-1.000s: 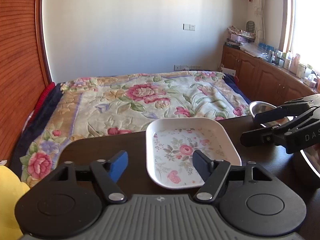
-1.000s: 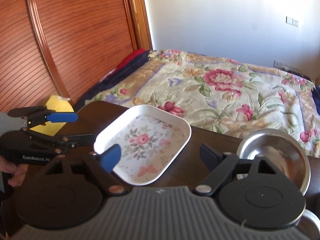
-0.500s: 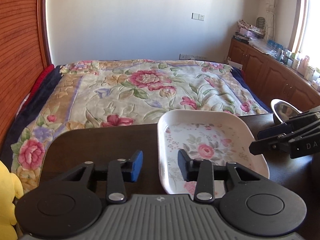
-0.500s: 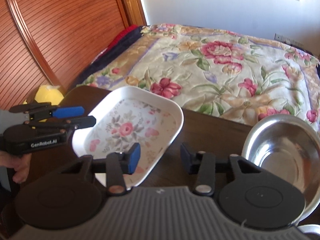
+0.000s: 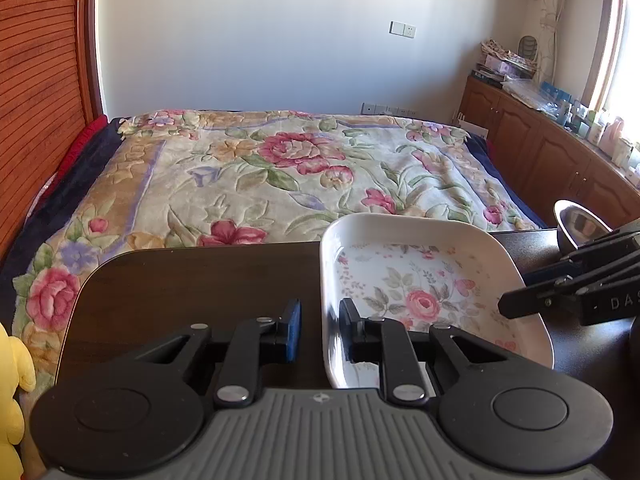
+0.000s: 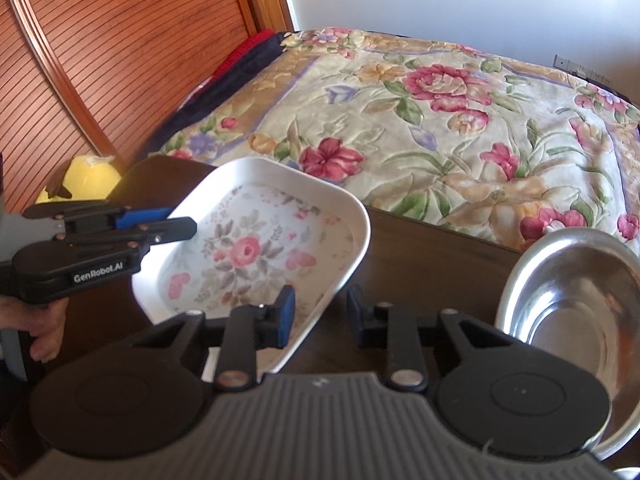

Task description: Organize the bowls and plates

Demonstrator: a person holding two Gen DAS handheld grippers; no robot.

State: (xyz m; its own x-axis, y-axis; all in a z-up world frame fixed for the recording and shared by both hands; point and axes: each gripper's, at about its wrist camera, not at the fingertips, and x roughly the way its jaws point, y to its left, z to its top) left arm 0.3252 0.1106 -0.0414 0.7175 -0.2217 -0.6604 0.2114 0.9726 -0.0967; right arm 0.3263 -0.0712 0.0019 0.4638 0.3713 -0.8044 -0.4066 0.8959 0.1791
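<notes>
The floral plate is a square, shallow dish with rounded corners, a raised white rim and a printed rose pattern on its flat base. It lies flat on the dark wooden table, at lower centre-right of the left wrist view and at centre-left of the right wrist view.

Handling, as a judgement: the plate appears rigid, glossy and light, either melamine or glazed ceramic. The surface is likely slippery, and if ceramic it can chip. The upturned rim is the only practical hold; grips on two opposite edges keep the plate level.

The left gripper straddles the plate's left rim, one pad outside and one inside. Its jaws are closing, and a small gap remains on the outer side. The right gripper straddles the rim at the plate's near right corner. Its jaws are also closing, with the outer pad still apart from the rim.

The steel bowl is round, polished and reflective. It stands at the right edge of the right wrist view, near the plate but apart from it.

Beyond the table lies a bed with a quilted floral cover.
</notes>
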